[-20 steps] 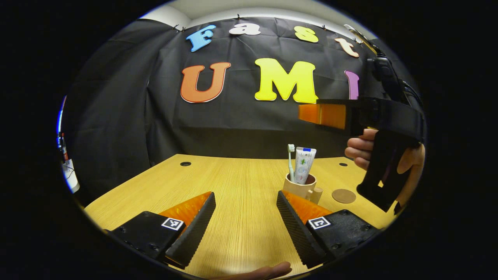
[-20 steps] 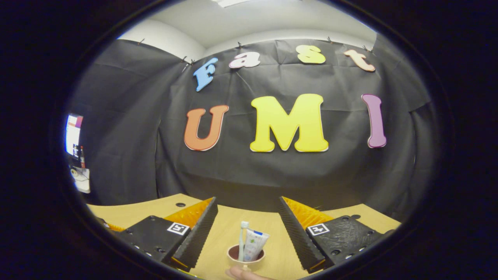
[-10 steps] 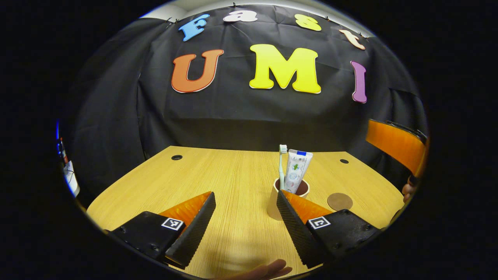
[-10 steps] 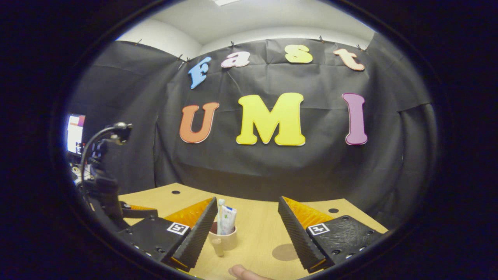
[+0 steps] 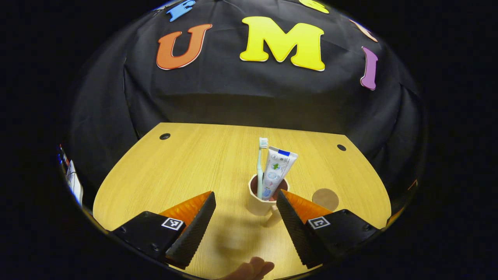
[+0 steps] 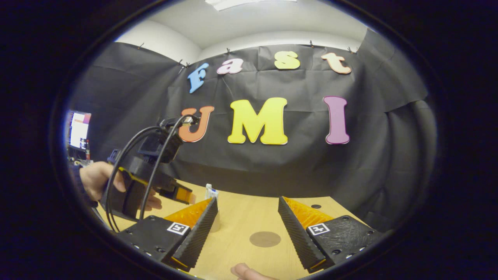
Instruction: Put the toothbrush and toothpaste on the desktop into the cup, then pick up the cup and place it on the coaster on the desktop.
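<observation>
Left gripper view: the left gripper (image 5: 243, 217) has its jaws apart, holding nothing. The beige ceramic cup (image 5: 260, 204) stands just ahead of the right jaw, with the pale green toothbrush (image 5: 260, 167) and the white toothpaste tube (image 5: 277, 171) upright inside. The round brown coaster (image 5: 325, 198) lies bare beyond that jaw. Risk: 1 jaw could knock the cup, toppling its tall contents.

Right gripper view: the right gripper (image 6: 248, 227) has its jaws apart, with the coaster between them ahead. Risk: both grippers converging on 1 cup could collide.
</observation>
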A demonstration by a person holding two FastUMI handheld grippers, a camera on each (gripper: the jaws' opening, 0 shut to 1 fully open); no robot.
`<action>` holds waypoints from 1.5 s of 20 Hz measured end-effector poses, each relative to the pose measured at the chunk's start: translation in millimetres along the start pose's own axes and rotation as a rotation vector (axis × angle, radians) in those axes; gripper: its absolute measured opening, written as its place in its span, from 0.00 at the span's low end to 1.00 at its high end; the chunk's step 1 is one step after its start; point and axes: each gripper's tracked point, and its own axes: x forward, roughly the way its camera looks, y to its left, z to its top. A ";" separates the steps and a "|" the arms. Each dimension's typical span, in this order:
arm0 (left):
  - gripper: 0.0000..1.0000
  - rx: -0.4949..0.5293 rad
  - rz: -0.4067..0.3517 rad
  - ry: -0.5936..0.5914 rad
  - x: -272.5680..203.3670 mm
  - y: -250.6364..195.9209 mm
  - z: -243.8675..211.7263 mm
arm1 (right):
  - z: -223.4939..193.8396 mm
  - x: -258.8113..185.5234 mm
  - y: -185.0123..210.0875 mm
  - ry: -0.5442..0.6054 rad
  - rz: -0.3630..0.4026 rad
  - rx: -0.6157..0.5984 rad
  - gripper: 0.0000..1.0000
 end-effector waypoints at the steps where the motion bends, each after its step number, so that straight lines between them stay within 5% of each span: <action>1: 0.99 0.010 0.004 0.037 4.5 -1.8 0.1 | -1.6 -6.2 -8.0 -0.005 -0.009 -0.003 0.94; 6: 1.00 -0.109 0.001 0.292 22.2 -14.2 -18.4 | 2.6 -22.9 -36.0 -0.039 -0.036 0.023 0.96; 13: 0.96 -0.160 0.021 0.477 17.1 -42.8 -27.6 | 9.5 -22.6 -62.6 -0.046 -0.064 0.070 0.94; 22: 0.97 -0.143 0.116 0.641 3.2 -57.1 -46.2 | 15.2 -21.4 -118.7 -0.072 -0.169 0.087 0.96; 30: 0.82 -0.203 0.094 0.725 -18.0 -71.6 -51.2 | 14.9 -20.9 -133.6 -0.072 -0.182 0.121 0.96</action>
